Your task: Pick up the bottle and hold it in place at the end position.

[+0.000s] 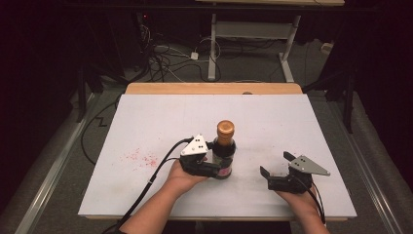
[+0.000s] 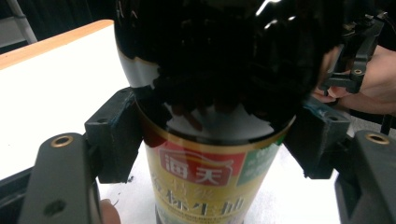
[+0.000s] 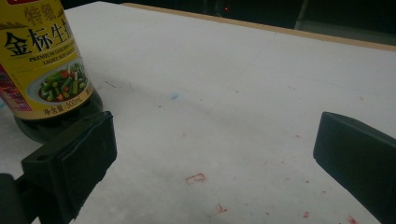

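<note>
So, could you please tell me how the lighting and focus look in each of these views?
High view: the white table is evenly lit, the surroundings dark. Left gripper view: the soy sauce bottle sits very close, its dark glass nearly black with small glare streaks, its label soft. Right gripper view: the label is sharp, the near black pads slightly blurred.

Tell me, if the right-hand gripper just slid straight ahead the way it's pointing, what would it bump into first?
Probably nothing soon. The right gripper, jaws open, points across the bare white table. The soy sauce bottle stands off to one side of its line, though depth is hard to judge.
</note>
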`<state>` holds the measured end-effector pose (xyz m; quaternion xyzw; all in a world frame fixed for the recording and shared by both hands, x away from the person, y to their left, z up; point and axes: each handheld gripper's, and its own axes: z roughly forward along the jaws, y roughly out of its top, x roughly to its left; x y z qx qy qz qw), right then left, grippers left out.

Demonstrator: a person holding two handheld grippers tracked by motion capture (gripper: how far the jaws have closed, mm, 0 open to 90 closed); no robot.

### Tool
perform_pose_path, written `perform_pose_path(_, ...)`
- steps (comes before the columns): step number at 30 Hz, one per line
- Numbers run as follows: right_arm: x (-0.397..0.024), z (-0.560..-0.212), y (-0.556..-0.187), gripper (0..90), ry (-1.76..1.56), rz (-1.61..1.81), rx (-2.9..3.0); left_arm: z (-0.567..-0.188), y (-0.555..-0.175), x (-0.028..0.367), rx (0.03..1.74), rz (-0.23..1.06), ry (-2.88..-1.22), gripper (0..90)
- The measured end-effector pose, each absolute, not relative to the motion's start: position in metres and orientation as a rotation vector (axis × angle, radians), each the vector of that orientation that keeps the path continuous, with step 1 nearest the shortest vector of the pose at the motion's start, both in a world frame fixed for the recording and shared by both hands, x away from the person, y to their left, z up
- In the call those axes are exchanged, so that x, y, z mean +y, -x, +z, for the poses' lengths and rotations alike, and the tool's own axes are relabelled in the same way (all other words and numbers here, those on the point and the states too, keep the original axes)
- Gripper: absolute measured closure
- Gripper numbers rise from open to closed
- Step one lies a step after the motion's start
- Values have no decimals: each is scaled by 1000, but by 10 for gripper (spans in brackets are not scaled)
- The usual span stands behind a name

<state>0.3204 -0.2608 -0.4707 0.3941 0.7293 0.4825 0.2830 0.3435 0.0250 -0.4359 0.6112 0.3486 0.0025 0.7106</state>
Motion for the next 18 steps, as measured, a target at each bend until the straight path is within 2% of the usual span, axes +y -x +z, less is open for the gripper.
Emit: perform_pose_path(18, -261, -472, -321, 2, -1057, 1302, 1960, -441, -342, 17, 791, 57, -1385, 280)
